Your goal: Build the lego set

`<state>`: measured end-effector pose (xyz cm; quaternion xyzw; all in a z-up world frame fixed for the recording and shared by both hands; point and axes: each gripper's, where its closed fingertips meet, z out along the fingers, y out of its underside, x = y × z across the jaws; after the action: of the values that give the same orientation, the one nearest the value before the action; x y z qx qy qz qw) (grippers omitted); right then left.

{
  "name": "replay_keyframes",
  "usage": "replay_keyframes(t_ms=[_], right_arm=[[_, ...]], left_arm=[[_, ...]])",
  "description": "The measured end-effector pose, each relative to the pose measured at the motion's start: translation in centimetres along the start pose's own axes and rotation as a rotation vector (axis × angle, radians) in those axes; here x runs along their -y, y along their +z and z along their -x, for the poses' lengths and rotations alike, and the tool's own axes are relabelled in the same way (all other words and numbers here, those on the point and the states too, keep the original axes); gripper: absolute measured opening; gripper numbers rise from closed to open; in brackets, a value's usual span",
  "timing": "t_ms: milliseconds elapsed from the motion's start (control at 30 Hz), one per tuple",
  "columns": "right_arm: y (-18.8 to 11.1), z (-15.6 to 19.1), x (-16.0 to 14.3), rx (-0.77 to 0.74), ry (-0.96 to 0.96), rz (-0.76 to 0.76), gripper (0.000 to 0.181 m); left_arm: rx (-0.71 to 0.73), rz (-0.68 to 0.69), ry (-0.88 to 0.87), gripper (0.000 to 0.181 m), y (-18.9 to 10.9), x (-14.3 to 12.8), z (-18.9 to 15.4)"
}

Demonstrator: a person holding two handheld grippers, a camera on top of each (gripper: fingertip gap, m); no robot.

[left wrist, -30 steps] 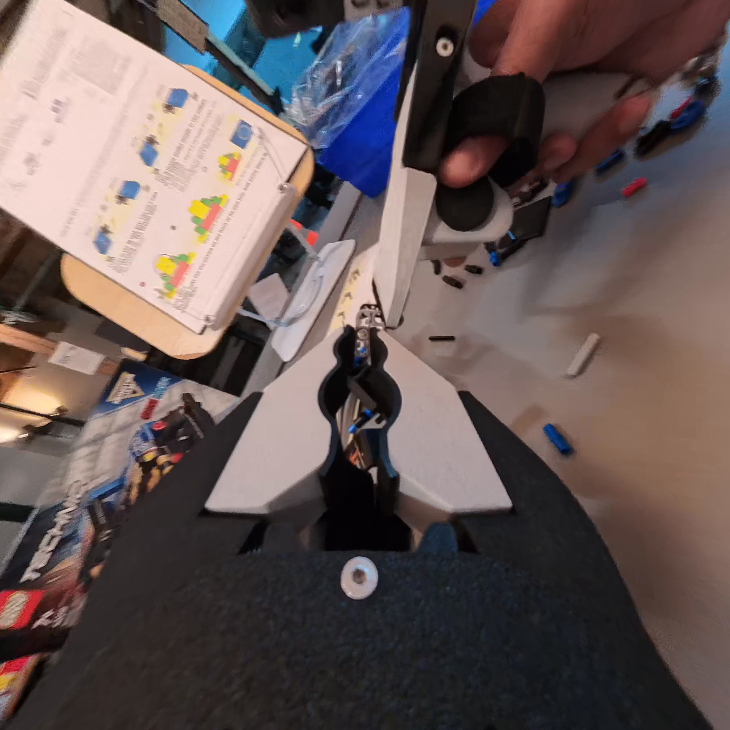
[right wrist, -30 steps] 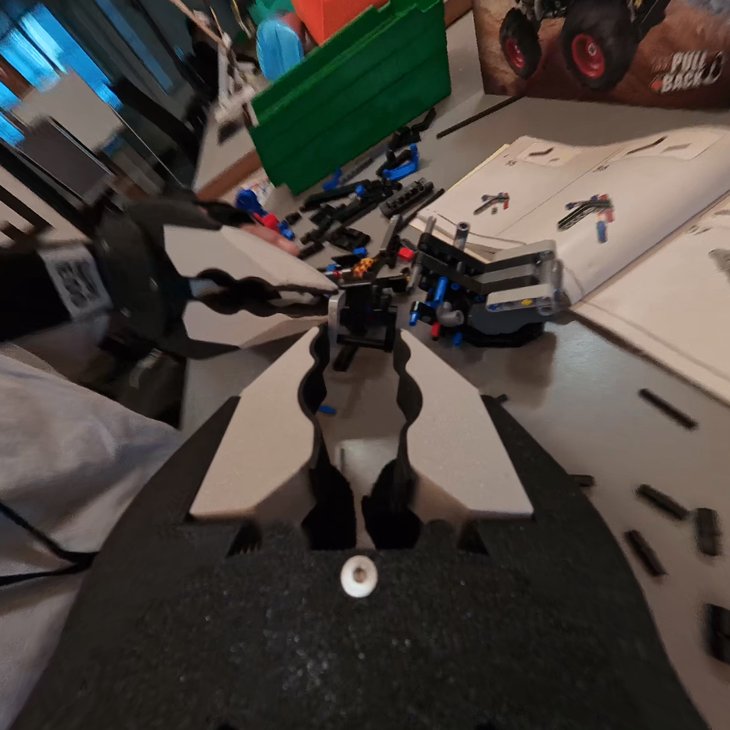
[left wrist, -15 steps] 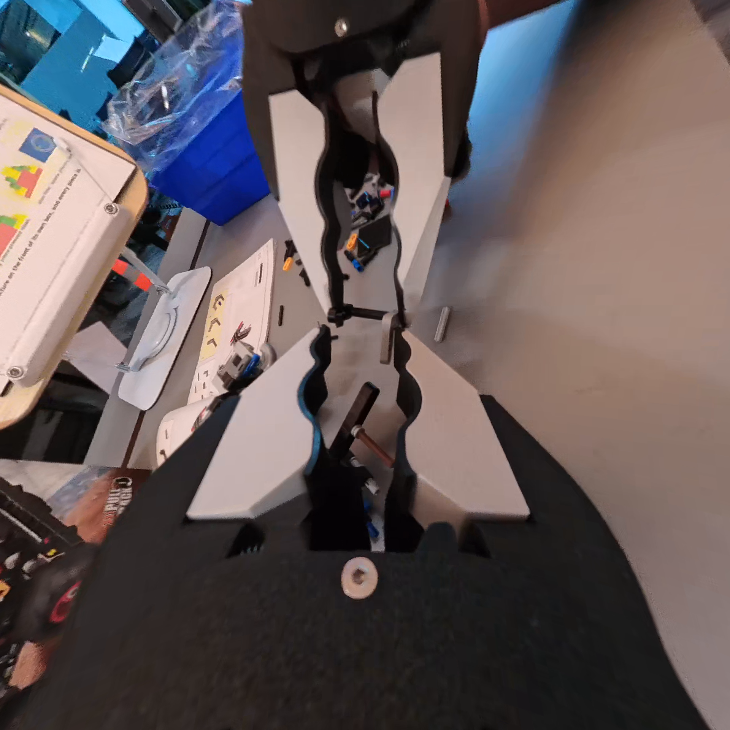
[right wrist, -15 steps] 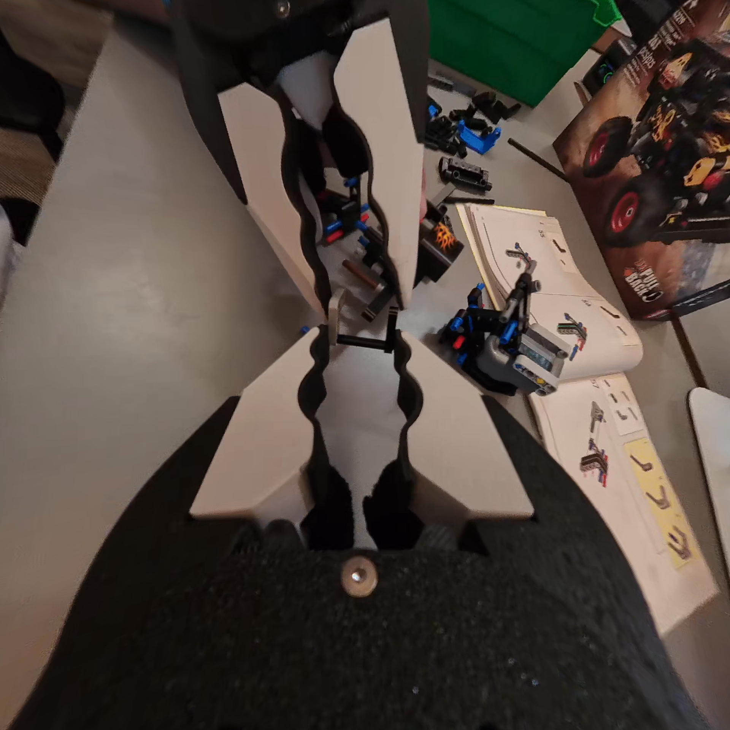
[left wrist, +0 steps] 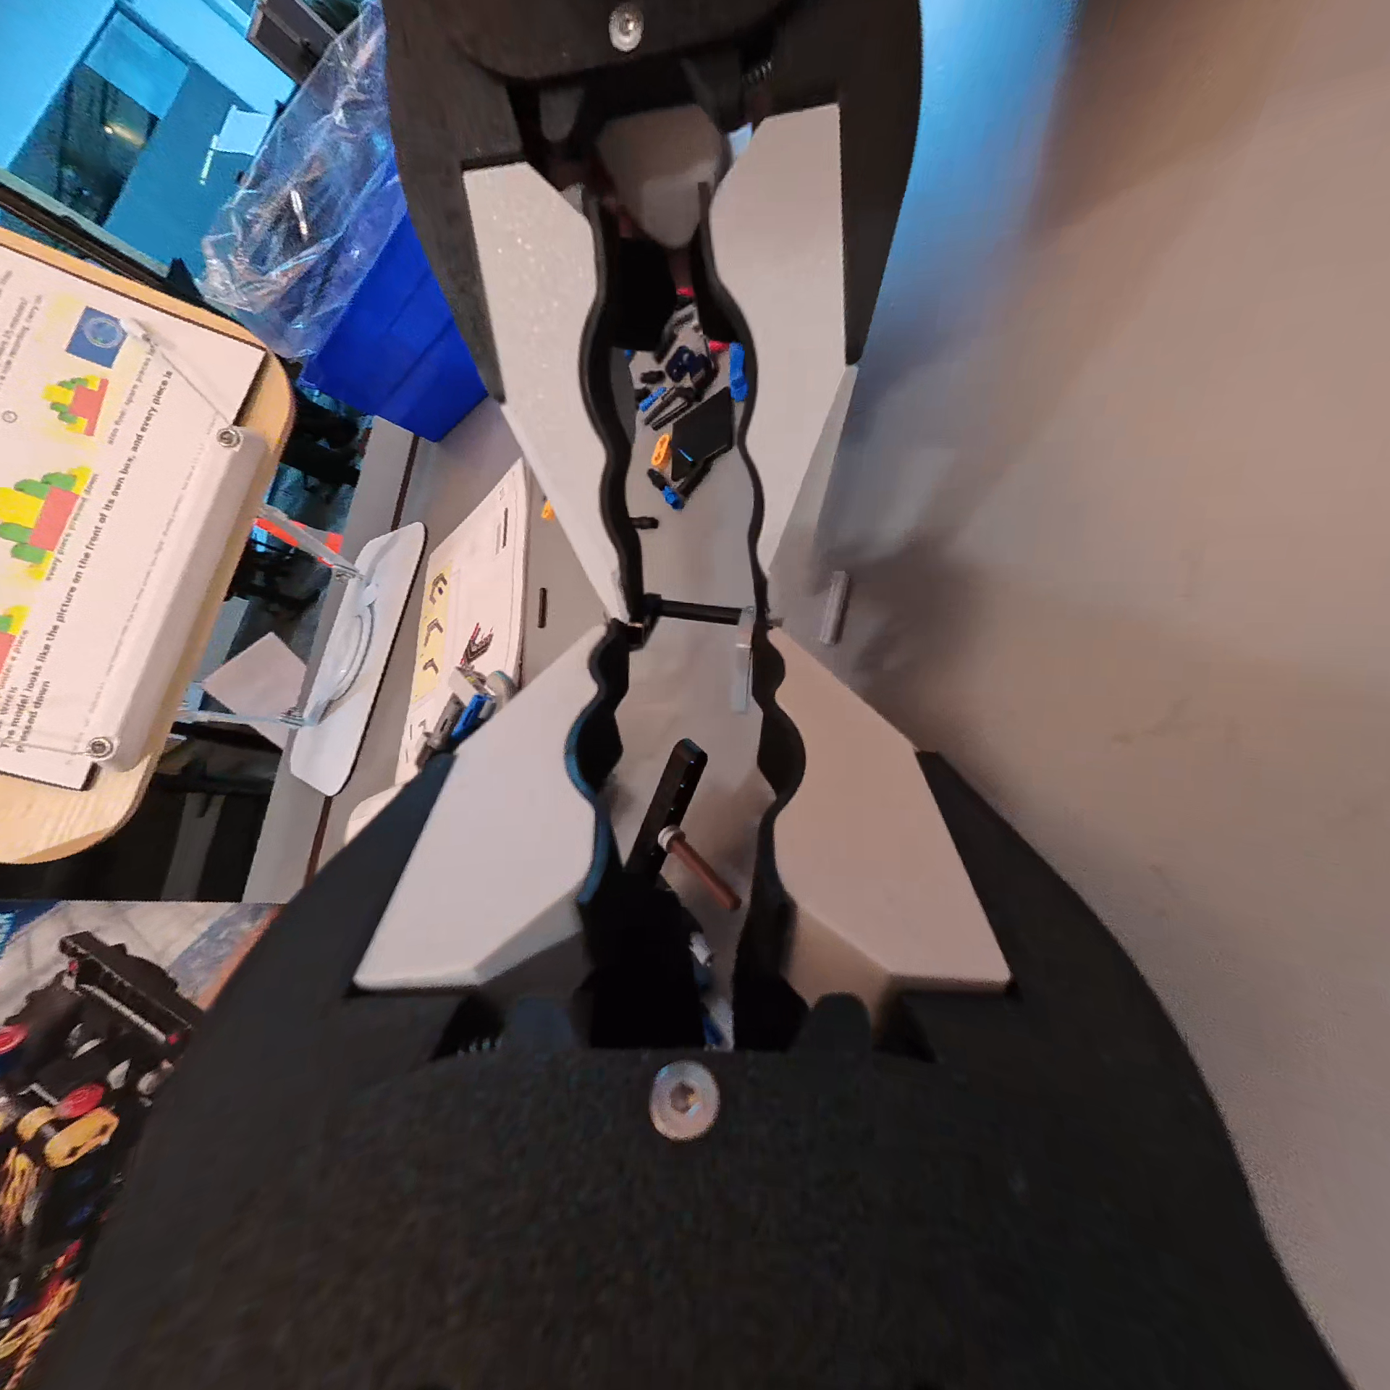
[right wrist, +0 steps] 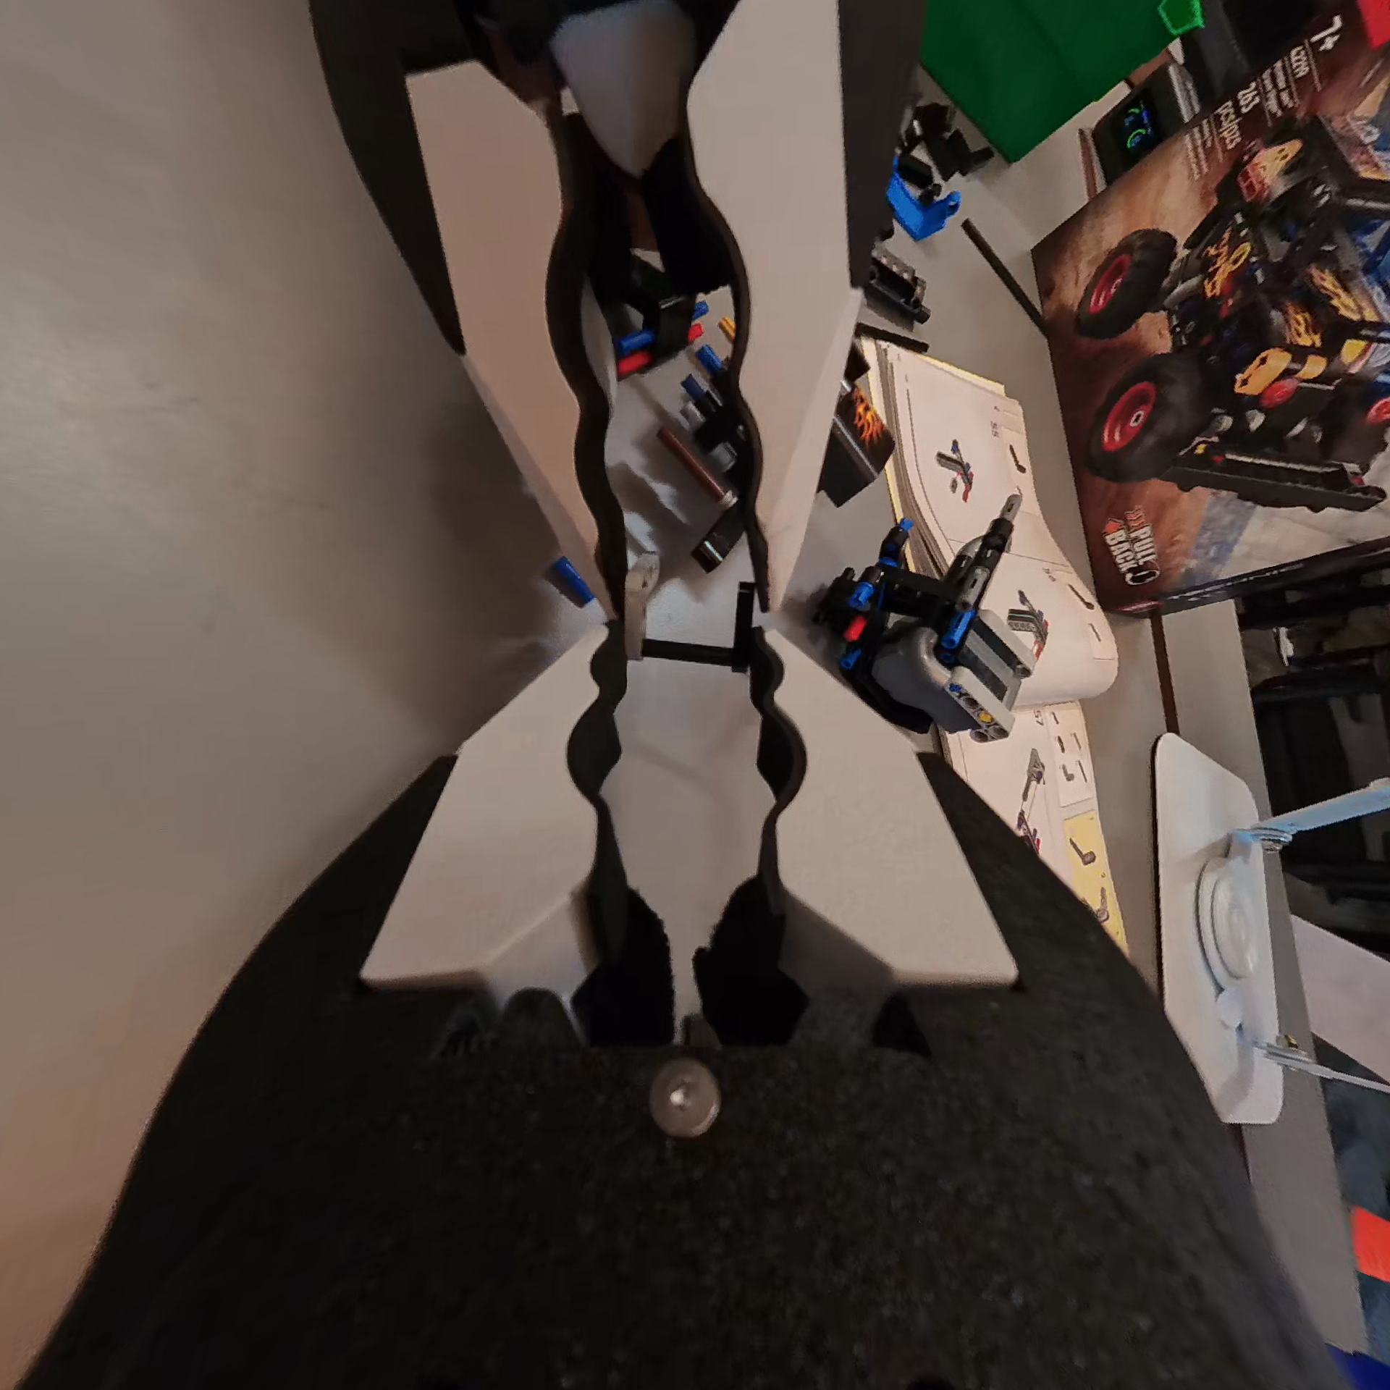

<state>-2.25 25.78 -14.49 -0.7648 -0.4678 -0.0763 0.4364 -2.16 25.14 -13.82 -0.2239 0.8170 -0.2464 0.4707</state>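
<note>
My two grippers meet tip to tip above the grey table [left wrist: 1128,677]. A short black axle [left wrist: 696,608] spans the gap, with a grey piece [left wrist: 743,662] on one end and a small black piece [left wrist: 635,624] on the other. The axle [right wrist: 688,650] sits between the tips of my right gripper [right wrist: 686,639], which pinches the assembly endwise. My left gripper [left wrist: 688,639] stands open to about the same width. The grey piece [right wrist: 639,594] lies along the inside of one left finger. The part-built model [right wrist: 940,647] stands on the booklet [right wrist: 970,466].
A black beam [left wrist: 677,805] with a brown axle [left wrist: 707,876] lies on the table under the left gripper. Loose pieces [left wrist: 684,421] lie farther off. The set's box [right wrist: 1241,338], a green bin [right wrist: 1038,68], a blue bin [left wrist: 391,353] and a white stand base [right wrist: 1218,925] ring the work area. Only a small space, under 4 cm, lies between the two pairs of fingers.
One second ago my left gripper was shut on the small assembly. It has since opened, and both grippers have swung to face each other tip to tip, axle between them.
</note>
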Motion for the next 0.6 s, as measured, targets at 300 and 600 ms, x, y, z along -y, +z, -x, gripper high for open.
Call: replay_keyframes(t_ms=[300,600], right_arm=[[-1.3,-1.1,1.3,-0.071,-0.002,-0.108,0.039],[-1.0,-1.1,1.4,-0.154,-0.13,-0.083,0.036]], left_arm=[[0.034,-0.101,-0.12,0.03,-1.0,1.1,1.5],[0.057,-0.071,-0.057,0.03,-0.8,0.9,1.3]])
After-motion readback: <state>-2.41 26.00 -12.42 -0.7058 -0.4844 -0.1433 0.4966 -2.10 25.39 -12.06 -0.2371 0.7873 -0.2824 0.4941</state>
